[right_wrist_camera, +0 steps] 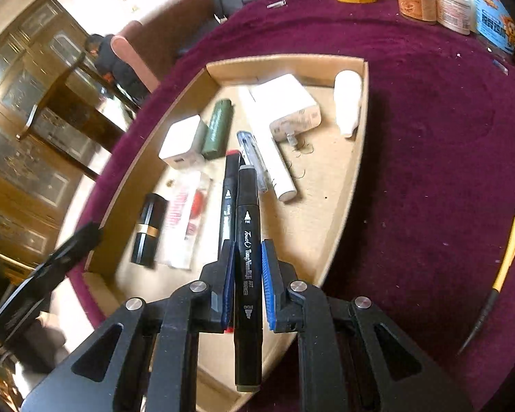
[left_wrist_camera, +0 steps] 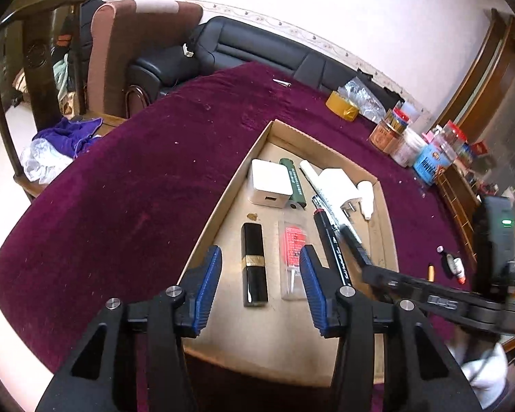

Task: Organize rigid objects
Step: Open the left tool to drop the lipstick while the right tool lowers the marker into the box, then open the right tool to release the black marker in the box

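Observation:
A shallow cardboard tray (left_wrist_camera: 219, 209) lies on the purple tablecloth. In it are a black lipstick (left_wrist_camera: 254, 264), a clear packet with red print (left_wrist_camera: 293, 250), a white charger cube (left_wrist_camera: 269, 183), a green lighter (left_wrist_camera: 293, 185), a white plug (left_wrist_camera: 336, 180) and a red-capped black marker (left_wrist_camera: 328, 240). My left gripper (left_wrist_camera: 261, 261) hangs open over the lipstick and packet, its pads clear of both. My right gripper (right_wrist_camera: 248, 250) is shut on a black art marker (right_wrist_camera: 245, 206), held over the tray (right_wrist_camera: 360, 137) beside the red-capped marker (right_wrist_camera: 228, 192). It enters the left view as the right gripper (left_wrist_camera: 369, 267).
A yellow pen (right_wrist_camera: 508, 250) lies on the cloth right of the tray. Small bottles (left_wrist_camera: 451, 262) sit near the table's right edge. A tape roll (left_wrist_camera: 341, 106) and several jars (left_wrist_camera: 388, 134) stand at the back. A black sofa (left_wrist_camera: 257, 48) and a chair lie beyond.

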